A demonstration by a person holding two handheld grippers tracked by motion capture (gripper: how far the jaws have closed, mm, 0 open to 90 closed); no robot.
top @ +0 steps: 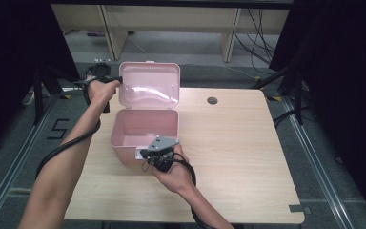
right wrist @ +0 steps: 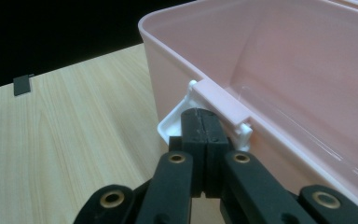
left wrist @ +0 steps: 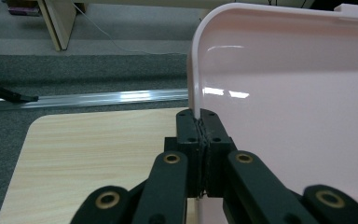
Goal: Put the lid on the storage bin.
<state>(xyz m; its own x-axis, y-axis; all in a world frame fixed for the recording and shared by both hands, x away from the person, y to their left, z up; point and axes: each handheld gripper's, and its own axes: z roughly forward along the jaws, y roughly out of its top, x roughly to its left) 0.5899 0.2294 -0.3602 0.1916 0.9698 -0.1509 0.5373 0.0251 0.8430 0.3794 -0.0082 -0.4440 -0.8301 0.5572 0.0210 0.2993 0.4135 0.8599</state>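
Standing near the far left part of the wooden surface (top: pixel 228 143), the pink box (top: pixel 143 136) sits with its lid (top: pixel 150 85) swung up and back, roughly upright, its hollow facing the person. The box's left wall lies close to the surface's left edge, while the whole right half of the surface lies bare out to its right edge, with a small round hole (top: pixel 212 100) well apart from the box. Beyond the far edge the floor drops away to pale desk legs and cables. The left gripper (top: pixel 116 79) reaches in from the left and is closed tight on the lid's side rim; in the left gripper view its jaws pinch that thin pink edge (left wrist: pixel 196 100) between them. The right gripper (top: pixel 159 151) is at the box's near wall, jaws pressed together right at the white latch (right wrist: pixel 182 112); whether they hold it I cannot tell.
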